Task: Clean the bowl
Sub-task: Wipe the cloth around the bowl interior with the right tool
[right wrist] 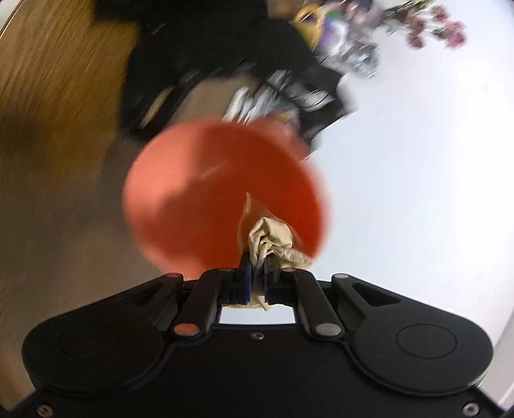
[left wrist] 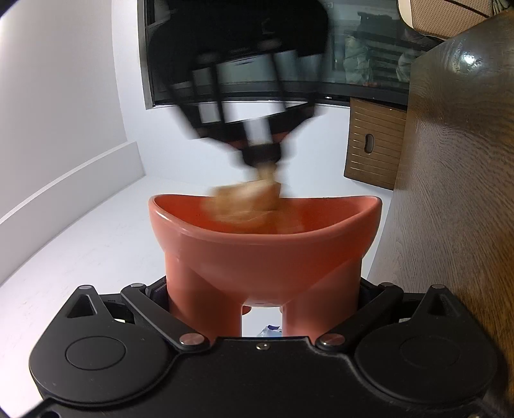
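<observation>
An orange bowl (left wrist: 263,250) with stubby legs sits tilted in my left gripper (left wrist: 261,299). Its legs are clamped between the fingers, which they mostly hide. My right gripper (right wrist: 258,267) is shut on a crumpled beige cloth (right wrist: 273,234). The cloth presses against the inner wall of the bowl (right wrist: 208,180) near its rim. In the left wrist view the right gripper (left wrist: 260,154) reaches down into the bowl from above. It is motion-blurred there, with the cloth (left wrist: 247,199) smeared at the rim.
A dark wooden cabinet side (left wrist: 449,193) stands close on the right. A dark glass pane (left wrist: 369,48) and a slatted wooden panel (left wrist: 372,144) are behind. A white surface (left wrist: 80,257) spreads left. Blurred flowers (right wrist: 433,29) and wood grain (right wrist: 48,80) show in the right wrist view.
</observation>
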### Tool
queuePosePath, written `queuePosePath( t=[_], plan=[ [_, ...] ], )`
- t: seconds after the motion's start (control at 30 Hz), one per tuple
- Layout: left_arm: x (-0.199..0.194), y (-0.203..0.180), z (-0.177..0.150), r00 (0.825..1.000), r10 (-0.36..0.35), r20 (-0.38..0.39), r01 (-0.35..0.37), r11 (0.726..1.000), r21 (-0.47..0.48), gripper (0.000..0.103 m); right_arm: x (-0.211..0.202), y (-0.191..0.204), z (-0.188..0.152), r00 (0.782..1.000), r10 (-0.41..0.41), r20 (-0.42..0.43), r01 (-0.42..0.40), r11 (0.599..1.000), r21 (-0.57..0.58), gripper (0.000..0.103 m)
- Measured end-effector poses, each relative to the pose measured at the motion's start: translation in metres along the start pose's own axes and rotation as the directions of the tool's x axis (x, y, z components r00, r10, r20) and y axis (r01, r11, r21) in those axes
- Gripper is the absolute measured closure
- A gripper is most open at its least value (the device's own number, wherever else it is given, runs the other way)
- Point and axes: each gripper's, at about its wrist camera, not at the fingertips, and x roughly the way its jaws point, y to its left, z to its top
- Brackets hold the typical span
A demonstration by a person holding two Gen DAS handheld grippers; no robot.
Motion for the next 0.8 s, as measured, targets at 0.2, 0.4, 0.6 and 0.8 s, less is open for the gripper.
queuePosePath(
  t=[0.2,0.4,0.6,0.8],
  plan=[
    [-0.001,0.0,0.0,1.0,0.0,0.0,0.0,1.0,0.0,0.005,-0.037,0.011,0.022,0.988,0.011,0.154,0.002,0.996,-0.084,0.096],
    [-0.002,0.001,0.0,1.0,0.0,0.0,0.0,1.0,0.0,0.005,-0.018,-0.043,-0.011,0.994,-0.093,0.049,0.093,0.996,0.017,0.095],
    [-0.001,0.001,0.0,1.0,0.0,0.0,0.0,1.0,0.0,0.005,-0.016,-0.004,-0.022,0.998,0.062,0.033,-0.058,0.993,-0.098,0.095],
    [-0.002,0.001,0.0,1.0,0.0,0.0,0.0,1.0,0.0,0.005,-0.039,-0.043,-0.014,0.989,-0.043,0.144,0.042,0.999,0.011,0.095]
  ],
)
